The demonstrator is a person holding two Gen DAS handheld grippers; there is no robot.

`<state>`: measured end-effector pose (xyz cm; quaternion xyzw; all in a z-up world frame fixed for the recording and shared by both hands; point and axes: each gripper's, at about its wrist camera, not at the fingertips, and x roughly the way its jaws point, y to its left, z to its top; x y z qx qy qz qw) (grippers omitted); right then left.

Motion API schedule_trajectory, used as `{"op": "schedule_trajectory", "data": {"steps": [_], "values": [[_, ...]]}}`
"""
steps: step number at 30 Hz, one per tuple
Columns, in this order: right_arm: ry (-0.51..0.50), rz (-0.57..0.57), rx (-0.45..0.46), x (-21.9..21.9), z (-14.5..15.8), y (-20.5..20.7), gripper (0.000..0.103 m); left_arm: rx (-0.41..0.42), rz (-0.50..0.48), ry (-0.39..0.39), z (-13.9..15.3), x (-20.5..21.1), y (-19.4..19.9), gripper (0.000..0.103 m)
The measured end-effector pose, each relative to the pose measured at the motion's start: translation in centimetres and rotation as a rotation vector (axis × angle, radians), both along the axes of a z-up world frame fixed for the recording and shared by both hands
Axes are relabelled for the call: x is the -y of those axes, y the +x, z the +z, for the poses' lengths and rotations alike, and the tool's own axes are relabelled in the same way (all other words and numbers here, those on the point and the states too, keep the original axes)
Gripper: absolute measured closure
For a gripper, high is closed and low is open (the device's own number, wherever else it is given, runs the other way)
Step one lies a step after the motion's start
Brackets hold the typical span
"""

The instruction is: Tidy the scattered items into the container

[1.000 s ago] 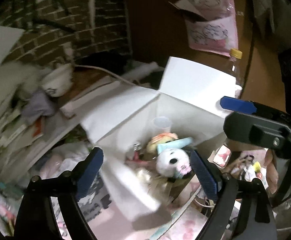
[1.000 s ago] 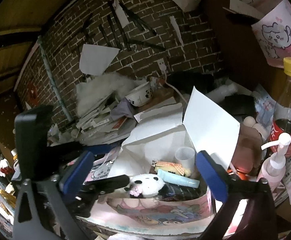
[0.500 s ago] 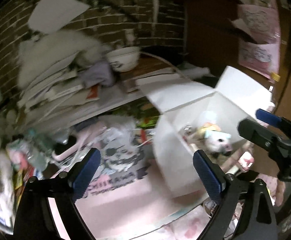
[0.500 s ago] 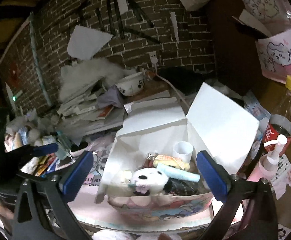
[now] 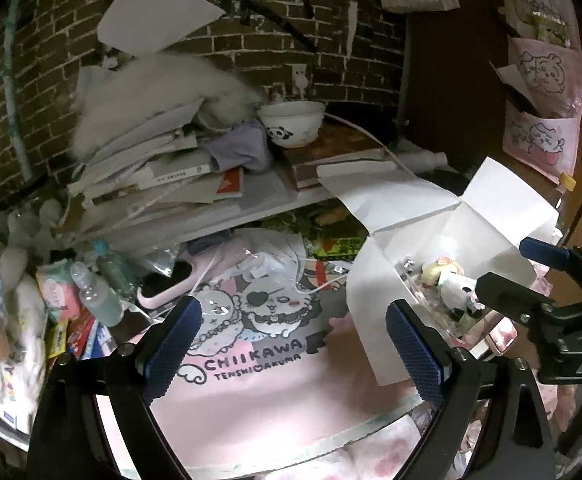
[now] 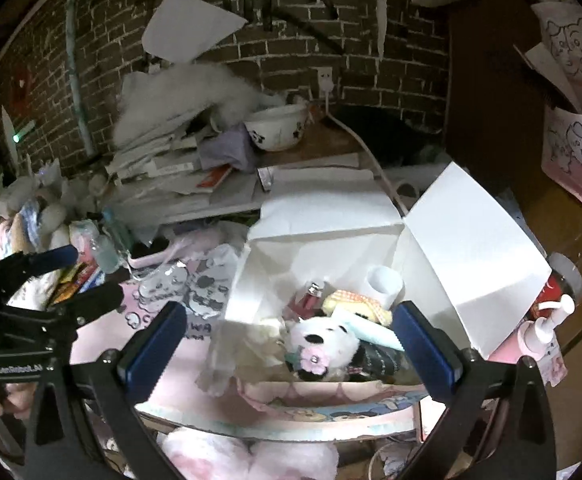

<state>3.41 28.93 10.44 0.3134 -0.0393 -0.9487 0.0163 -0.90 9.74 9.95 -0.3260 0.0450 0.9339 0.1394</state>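
Brick wall and heaped papers back a crowded surface where the white box (image 6: 375,240) sits with flaps up on the right, already holding a panda plush (image 6: 323,344). Both the left tongs (image 5: 295,344) and right tongs (image 6: 287,344) stand spread wide and empty. I judge the left should drop squarely over one loose piece, perhaps the clear bottle (image 5: 95,292) at left, avoiding its neighbours.

The pink mat (image 5: 259,384) on the surface read "CHIIKAWA" above "TENSHI&AKUMA". The right claw (image 5: 571,360) body showed "DAS". The left claw (image 6: 15,364) body carried "GenRobot.AI", its last letters hard to make out.
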Motion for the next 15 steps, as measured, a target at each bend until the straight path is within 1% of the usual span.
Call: {"op": "schedule_trajectory", "data": {"steps": [3,9,15], "values": [[-0.039,0.023,0.002,0.0,0.2,-0.1,0.0,-0.006,0.01,-0.002,0.3,0.3,0.2,0.01],[0.018,0.018,0.001,1.1,0.5,-0.5,0.0,-0.016,0.029,-0.002,0.7,0.8,0.4,0.01],[0.032,0.04,-0.002,1.7,0.7,-0.6,0.0,-0.017,0.037,-0.004,0.6,1.2,0.3,0.01]]}}
